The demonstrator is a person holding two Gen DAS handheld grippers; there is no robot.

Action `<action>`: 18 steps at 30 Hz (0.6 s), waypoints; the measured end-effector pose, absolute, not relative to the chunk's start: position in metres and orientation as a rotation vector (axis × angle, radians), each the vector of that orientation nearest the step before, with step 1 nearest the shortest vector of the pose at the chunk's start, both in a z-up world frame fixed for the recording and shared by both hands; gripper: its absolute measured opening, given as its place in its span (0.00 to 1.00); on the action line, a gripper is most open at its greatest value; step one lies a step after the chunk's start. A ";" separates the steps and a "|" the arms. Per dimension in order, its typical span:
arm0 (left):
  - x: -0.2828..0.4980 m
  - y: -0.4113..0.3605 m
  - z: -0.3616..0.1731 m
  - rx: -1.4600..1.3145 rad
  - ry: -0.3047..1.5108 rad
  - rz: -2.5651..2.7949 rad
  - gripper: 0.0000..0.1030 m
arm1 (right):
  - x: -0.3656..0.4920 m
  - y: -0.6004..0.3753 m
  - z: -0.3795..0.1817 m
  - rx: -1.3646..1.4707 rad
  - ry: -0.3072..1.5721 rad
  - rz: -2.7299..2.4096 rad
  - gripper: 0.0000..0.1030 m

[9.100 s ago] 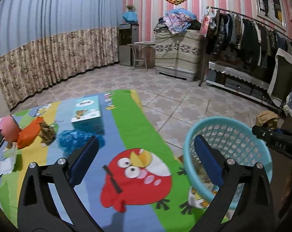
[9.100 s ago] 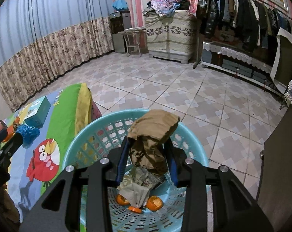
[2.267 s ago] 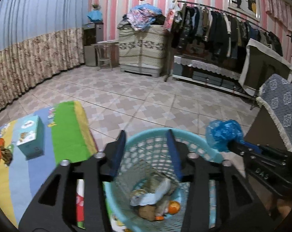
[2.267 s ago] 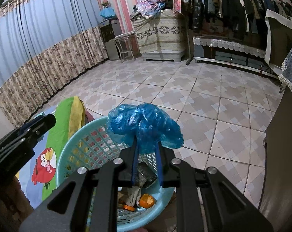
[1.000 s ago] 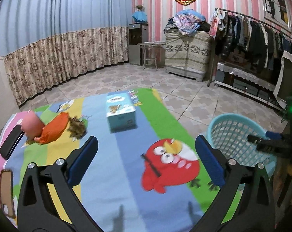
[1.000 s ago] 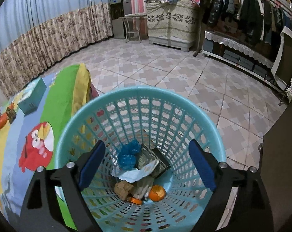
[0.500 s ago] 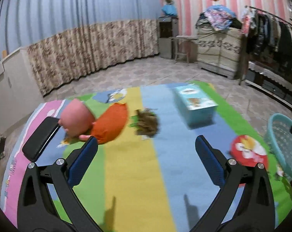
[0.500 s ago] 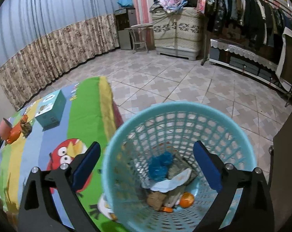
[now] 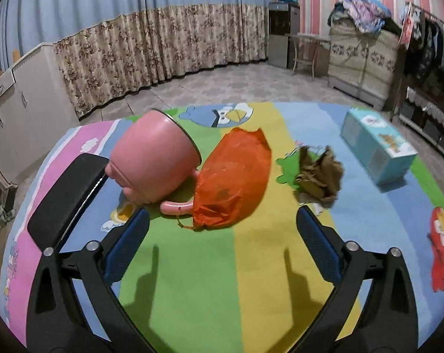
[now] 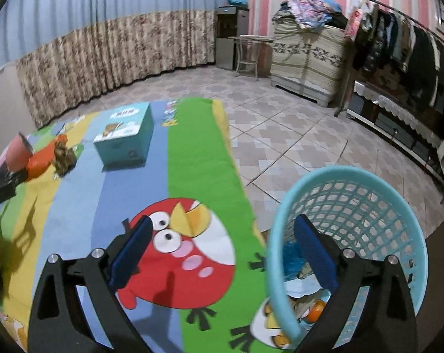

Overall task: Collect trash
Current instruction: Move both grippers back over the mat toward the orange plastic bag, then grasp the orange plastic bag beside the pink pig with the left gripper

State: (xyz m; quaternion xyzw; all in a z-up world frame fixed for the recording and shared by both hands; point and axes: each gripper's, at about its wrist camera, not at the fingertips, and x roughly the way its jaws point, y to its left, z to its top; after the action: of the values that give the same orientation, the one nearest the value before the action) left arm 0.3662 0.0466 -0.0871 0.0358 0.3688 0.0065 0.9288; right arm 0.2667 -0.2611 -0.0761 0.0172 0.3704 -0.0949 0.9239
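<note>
An orange plastic bag [image 9: 232,181] lies on the striped cartoon mat [image 9: 192,279], against a tipped pink mug [image 9: 154,158]. A crumpled brown scrap [image 9: 318,176] lies to its right. My left gripper [image 9: 222,247] is open and empty, just in front of the bag. My right gripper [image 10: 222,253] is open and empty, above the mat beside the blue basket [image 10: 377,194]. The basket holds a blue bag [image 10: 292,257], orange peel [image 10: 316,311] and other trash. The orange bag [image 10: 41,158] and brown scrap [image 10: 63,154] show far left in the right wrist view.
A teal tissue box [image 9: 377,147] stands on the mat at the right; it also shows in the right wrist view [image 10: 125,138]. A black phone [image 9: 66,200] lies left of the mug. Tiled floor [image 10: 295,135], curtains and a clothes rack lie beyond the mat.
My left gripper has moved left over the mat, close to the orange bag and mug. My right gripper has swung left from over the basket toward the mat. The blue bag lies in the basket.
</note>
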 end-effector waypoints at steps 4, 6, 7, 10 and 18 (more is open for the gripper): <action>0.380 0.049 -0.095 0.041 0.823 -0.022 0.73 | 0.267 -0.259 -0.080 0.004 0.777 -0.199 0.92; 0.386 0.049 -0.098 0.033 0.848 -0.039 0.63 | 0.268 -0.261 -0.083 0.011 0.793 -0.196 0.92; 0.389 0.050 -0.100 0.028 0.859 -0.048 0.59 | 0.268 -0.263 -0.085 0.018 0.802 -0.190 0.92; 0.388 0.051 -0.104 0.013 0.867 -0.068 0.36 | 0.266 -0.267 -0.088 0.024 0.818 -0.184 0.92; 0.374 0.058 -0.093 0.008 0.776 -0.054 0.28 | 0.262 -0.255 -0.089 0.005 0.823 -0.163 0.92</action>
State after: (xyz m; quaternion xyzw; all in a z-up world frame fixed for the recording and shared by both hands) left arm 0.3737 0.0576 -0.0933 0.0039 0.3784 -0.0261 0.9253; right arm 0.2621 -0.2549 -0.0886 0.0024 0.3996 -0.0791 0.9132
